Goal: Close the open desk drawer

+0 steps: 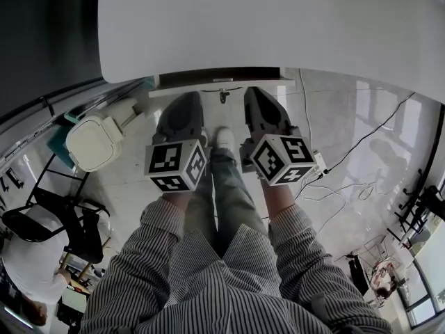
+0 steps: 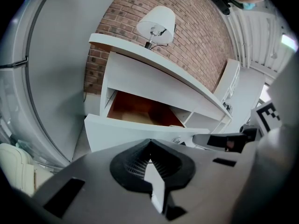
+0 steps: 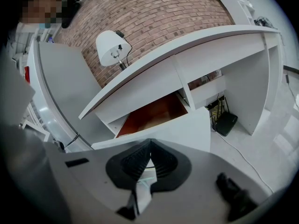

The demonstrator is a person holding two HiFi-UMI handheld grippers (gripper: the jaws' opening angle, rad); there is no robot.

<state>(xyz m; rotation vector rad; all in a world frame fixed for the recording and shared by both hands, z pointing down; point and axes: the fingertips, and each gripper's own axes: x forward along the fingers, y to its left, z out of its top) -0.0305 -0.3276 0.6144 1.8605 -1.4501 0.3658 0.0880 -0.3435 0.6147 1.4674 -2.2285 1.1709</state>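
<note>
So the drawer [image 2: 140,112] is wide open, pulled out from under the white desk [image 3: 187,43], with its brown inside showing in both gripper views. The white front panel sits right ahead of my left gripper [image 2: 150,147] and right gripper [image 3: 149,148]. Both have their jaws pressed together with nothing between them, so no grabbing, just two blunt noses aimed at the front. From the head view the tips look close to the panel, but I can't tell if they're touching it. Basically nothing is done yet: the whole push is left. Lamp [image 2: 156,22] on the desktop and brick wall [image 3: 154,8] behind.
</note>
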